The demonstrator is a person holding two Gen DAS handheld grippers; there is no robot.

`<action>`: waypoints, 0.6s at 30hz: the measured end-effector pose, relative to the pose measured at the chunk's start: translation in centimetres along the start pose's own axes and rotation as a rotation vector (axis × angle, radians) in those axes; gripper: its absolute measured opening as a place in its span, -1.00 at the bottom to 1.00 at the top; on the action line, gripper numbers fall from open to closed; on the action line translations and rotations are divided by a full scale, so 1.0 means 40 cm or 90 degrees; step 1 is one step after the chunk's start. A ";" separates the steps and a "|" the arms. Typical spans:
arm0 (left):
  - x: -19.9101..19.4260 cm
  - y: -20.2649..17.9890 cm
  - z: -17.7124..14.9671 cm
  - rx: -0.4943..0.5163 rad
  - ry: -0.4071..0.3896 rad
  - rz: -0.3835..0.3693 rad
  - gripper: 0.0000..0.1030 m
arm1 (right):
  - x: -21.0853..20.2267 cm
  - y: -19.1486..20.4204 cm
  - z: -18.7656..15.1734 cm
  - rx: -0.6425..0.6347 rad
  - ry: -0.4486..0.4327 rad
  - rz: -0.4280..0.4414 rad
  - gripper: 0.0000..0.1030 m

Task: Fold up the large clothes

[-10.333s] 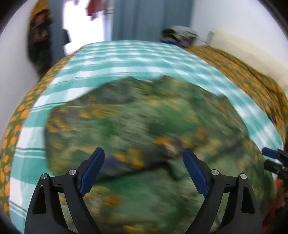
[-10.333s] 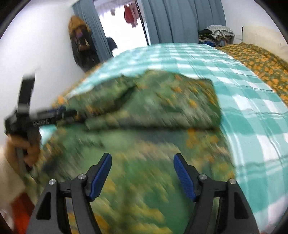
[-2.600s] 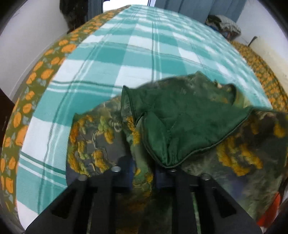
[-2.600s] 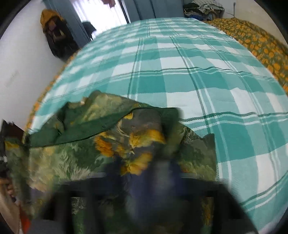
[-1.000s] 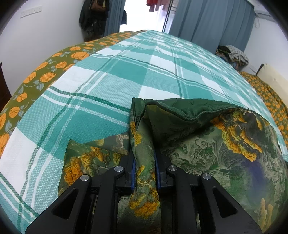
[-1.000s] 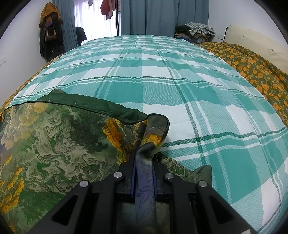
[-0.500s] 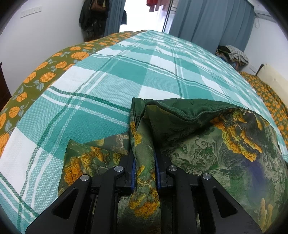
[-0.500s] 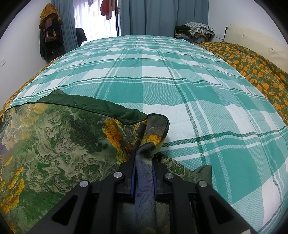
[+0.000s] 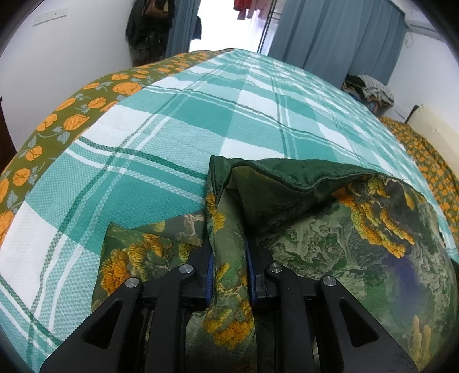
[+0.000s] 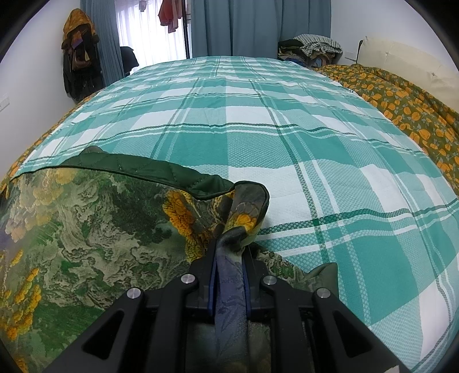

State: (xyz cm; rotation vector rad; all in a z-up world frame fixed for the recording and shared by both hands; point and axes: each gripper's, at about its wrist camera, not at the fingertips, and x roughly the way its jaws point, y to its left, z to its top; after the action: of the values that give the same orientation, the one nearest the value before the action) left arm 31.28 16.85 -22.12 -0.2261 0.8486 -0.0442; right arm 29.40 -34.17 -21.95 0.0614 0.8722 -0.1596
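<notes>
Left tool point(image 9: 229, 272) nipped on a bunched corner of the green floral garment point(image 9: 330, 244), blue pads pressed to either side of the fold; jaws just eased a touch wider, cloth between them all the same. Right tool point(image 10: 229, 281) clamped almost fully together on another gathered corner of the same garment point(image 10: 94, 229), a loop of cloth curling up just past its tips.

Garment spread between the two tools, low on the bed, dark green quilted lining point(image 10: 160, 175) turned over along the far edge. Seen from the left tool, the bulk of the cloth lying to its right, with a smaller flap point(image 9: 143, 246) just to its left. Seen from the right tool, the bulk to its left, a small dark corner point(image 10: 324, 275) peeking out just to its right.

Ahead of both tools, a teal and white checked bedspread point(image 10: 287, 143), flat and smooth, stretching well away. Under it, an olive cover with orange flowers point(image 10: 401, 97), showing along both sides of the bed.

Beyond the bed, blue-grey curtains point(image 10: 258, 25) drawn part way across a bright window point(image 10: 152, 37), clothes hanging point(image 10: 169, 14) in the light. Dark coats on the white wall point(image 10: 80, 60) far to the left. Heap of folded laundry point(image 10: 312, 46) in the far right corner, a cream headboard or cushion point(image 10: 407, 60) beside it
</notes>
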 end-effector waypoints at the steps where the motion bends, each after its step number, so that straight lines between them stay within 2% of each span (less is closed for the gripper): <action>1: -0.008 -0.002 0.002 0.001 0.000 0.006 -0.56 | -0.002 -0.004 0.001 0.005 0.000 0.005 -0.67; 2: -0.014 -0.003 0.003 0.003 0.001 0.012 -0.44 | -0.004 -0.010 0.003 0.016 0.001 0.016 -0.66; 3: -0.024 -0.007 0.010 0.011 0.003 0.028 -0.12 | -0.006 -0.019 0.008 0.030 0.006 0.032 -0.66; 4: -0.034 -0.011 0.018 0.017 0.007 0.046 0.11 | -0.007 -0.032 0.015 0.047 0.016 0.050 -0.65; 5: -0.053 -0.014 0.026 0.024 0.010 0.062 0.51 | -0.007 -0.047 0.022 0.066 0.026 0.070 -0.64; 6: -0.071 -0.015 0.031 0.030 0.007 0.070 0.64 | -0.008 -0.069 0.033 0.095 0.042 0.100 -0.64; 7: -0.097 -0.018 0.035 0.041 0.000 0.075 0.64 | -0.010 -0.089 0.041 0.120 0.053 0.120 -0.55; 8: -0.121 -0.022 0.036 0.053 -0.005 0.078 0.64 | -0.016 -0.107 0.047 0.143 0.061 0.128 -0.24; 10: -0.192 -0.037 0.040 0.083 -0.016 0.081 0.64 | -0.038 -0.142 0.055 0.183 0.063 0.137 0.07; 13: -0.284 -0.074 0.051 0.111 -0.040 0.059 0.68 | -0.097 -0.163 0.065 0.181 0.044 0.134 0.07; 15: -0.325 -0.110 0.059 0.126 -0.053 0.041 0.77 | -0.167 -0.141 0.072 0.129 0.000 0.102 0.07; 18: -0.360 -0.206 0.076 0.149 -0.061 -0.020 0.86 | -0.252 -0.099 0.065 0.078 -0.049 0.095 0.07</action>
State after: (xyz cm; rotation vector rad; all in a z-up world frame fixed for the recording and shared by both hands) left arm 24.46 11.21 -7.77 -0.0219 0.7373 -0.1603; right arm 24.34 -37.24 -12.50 0.2335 0.7765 -0.0750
